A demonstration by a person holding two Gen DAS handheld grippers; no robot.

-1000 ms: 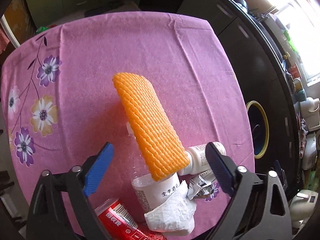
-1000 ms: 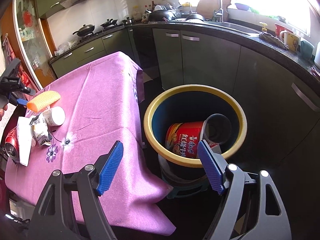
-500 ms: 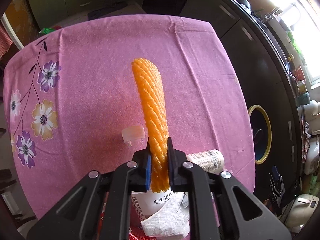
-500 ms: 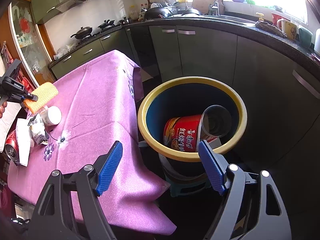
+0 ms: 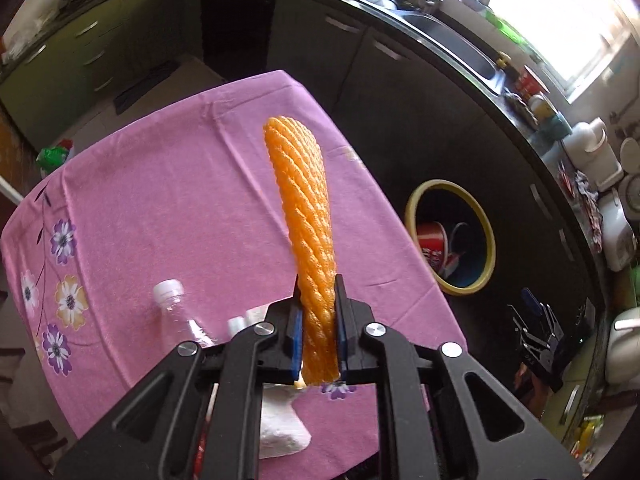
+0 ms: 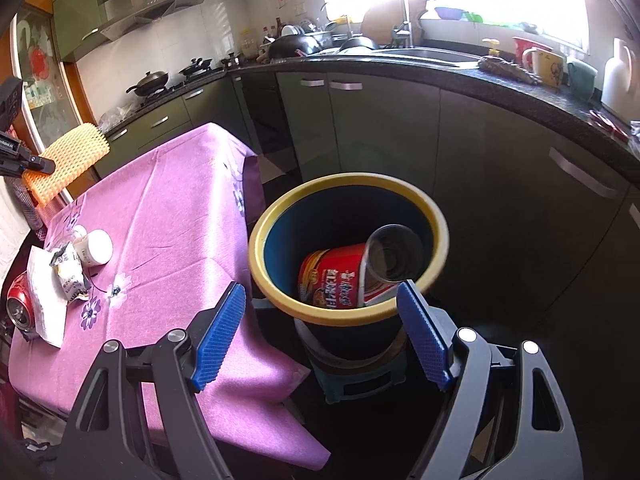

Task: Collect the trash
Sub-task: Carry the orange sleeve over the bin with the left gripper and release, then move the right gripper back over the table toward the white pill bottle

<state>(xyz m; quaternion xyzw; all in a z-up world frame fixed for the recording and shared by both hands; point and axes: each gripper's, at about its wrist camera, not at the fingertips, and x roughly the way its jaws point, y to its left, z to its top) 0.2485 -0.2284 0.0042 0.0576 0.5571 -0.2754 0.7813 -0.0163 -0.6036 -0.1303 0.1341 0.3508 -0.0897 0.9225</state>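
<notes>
The left claw (image 5: 319, 330) is clenched on the lower end of the orange foam fruit net (image 5: 303, 216), held up above the pink-clothed table (image 5: 168, 200). Carry it level over the yellow-rimmed bin (image 5: 451, 236) beside the table before letting go; it is light and may drift. The right claw (image 6: 320, 334) hangs released above that bin.

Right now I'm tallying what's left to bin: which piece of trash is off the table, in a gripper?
The orange foam net: the left gripper pinches it, while the red can lies on the tablecloth.
</notes>
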